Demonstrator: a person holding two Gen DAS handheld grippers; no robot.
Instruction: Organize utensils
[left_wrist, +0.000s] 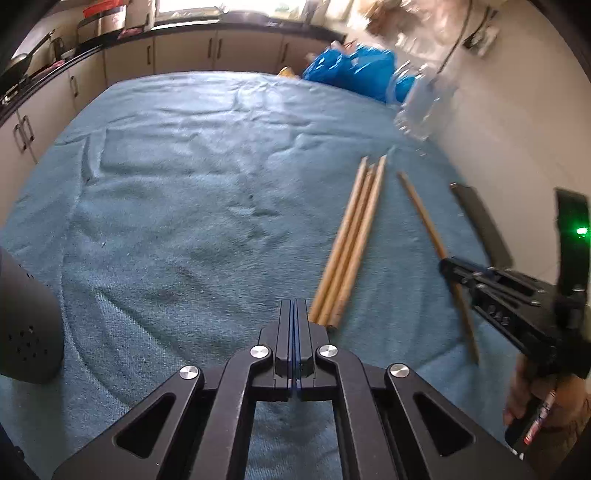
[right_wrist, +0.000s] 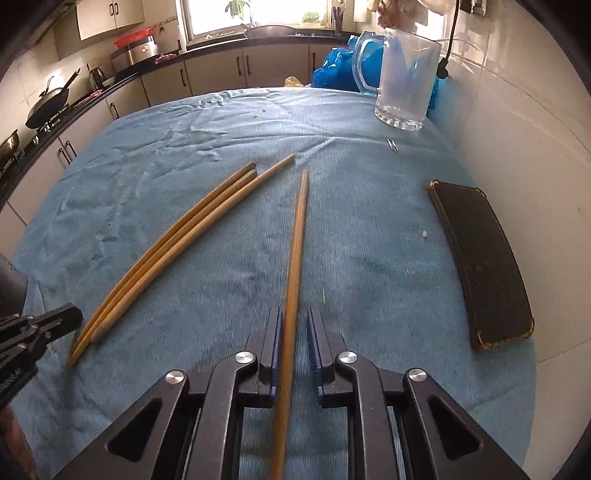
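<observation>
Glass mug (right_wrist: 406, 81) holds nothing; left tongs (left_wrist: 294, 314) closed, right tongs (right_wrist: 295, 328) parted around chopstick (right_wrist: 297, 236).

Towel (right_wrist: 207, 122): dusty blue, plain. Chopsticks, group of 3 (right_wrist: 166, 251) and single (right_wrist: 295, 258): tan-brown wood. Case (right_wrist: 484, 266): black w/ worn tan edges. Mug (right_wrist: 406, 77): clear glass. Bag (right_wrist: 332, 70): bright blue. Gripper pads (right_wrist: 314, 343): blue; frames black.

Towel (right_wrist: 192, 122) open at left; mug (right_wrist: 406, 74) — case (right_wrist: 484, 266) crowd right.
</observation>
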